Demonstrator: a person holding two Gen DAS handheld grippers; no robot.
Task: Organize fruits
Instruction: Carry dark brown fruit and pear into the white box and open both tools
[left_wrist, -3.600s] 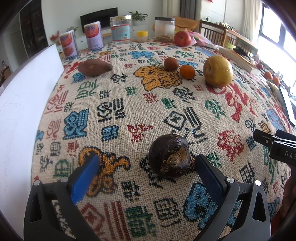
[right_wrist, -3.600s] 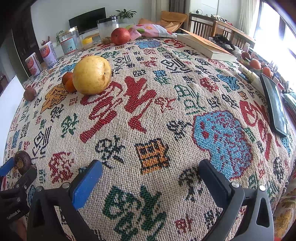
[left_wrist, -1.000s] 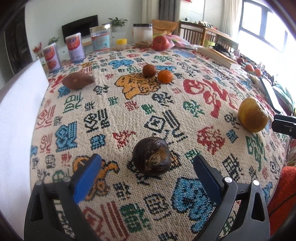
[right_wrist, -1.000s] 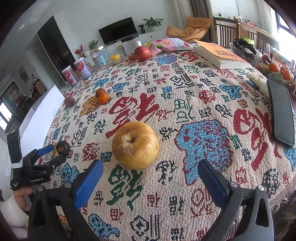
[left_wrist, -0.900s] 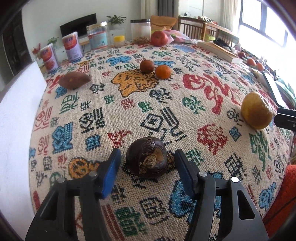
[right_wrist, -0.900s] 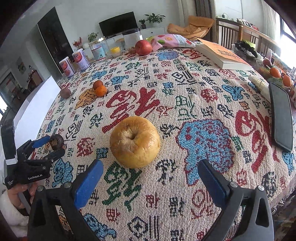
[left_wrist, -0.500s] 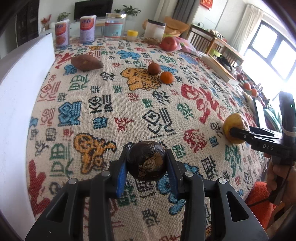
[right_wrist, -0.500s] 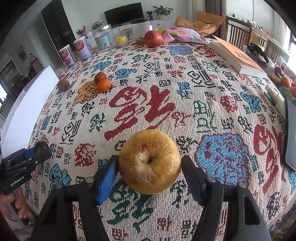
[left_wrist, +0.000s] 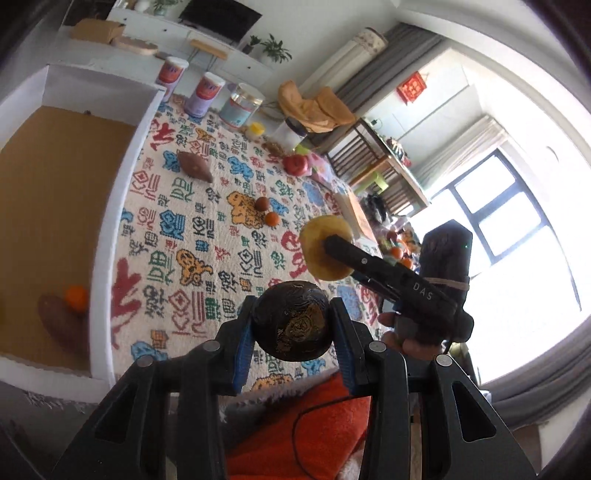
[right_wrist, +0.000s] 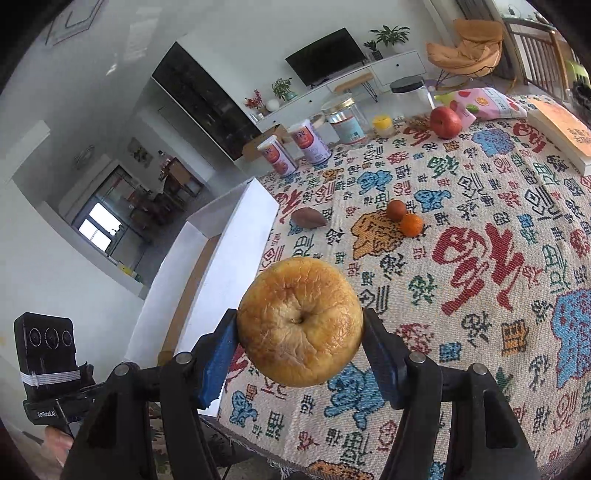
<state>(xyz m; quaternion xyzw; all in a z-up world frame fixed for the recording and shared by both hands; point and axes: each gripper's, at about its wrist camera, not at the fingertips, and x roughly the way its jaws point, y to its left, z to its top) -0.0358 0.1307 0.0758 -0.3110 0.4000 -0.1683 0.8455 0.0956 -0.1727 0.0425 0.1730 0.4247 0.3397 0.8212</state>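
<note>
My left gripper (left_wrist: 291, 328) is shut on a dark round fruit (left_wrist: 291, 321) and holds it in the air above the table's near edge. My right gripper (right_wrist: 299, 332) is shut on a wrinkled yellow pear (right_wrist: 299, 321), also lifted; the pear shows in the left wrist view (left_wrist: 325, 247) too. A white box (left_wrist: 110, 206) with a brown floor stands at the left and holds an orange (left_wrist: 76, 297) and a sweet potato (left_wrist: 61, 325). On the patterned cloth (right_wrist: 480, 258) lie a sweet potato (right_wrist: 308, 218), a brown fruit (right_wrist: 396, 210), an orange (right_wrist: 411, 224) and a red apple (right_wrist: 445, 122).
Two cans (right_wrist: 291, 151), two jars (right_wrist: 345, 120), a snack bag (right_wrist: 484, 103) and a book (right_wrist: 565, 129) stand along the table's far side. An orange-red cushion (left_wrist: 306, 424) lies below the near edge.
Both grippers closed on their fruits and lifted them off the cloth, swinging up and left. The box's inside has come into the left wrist view.
</note>
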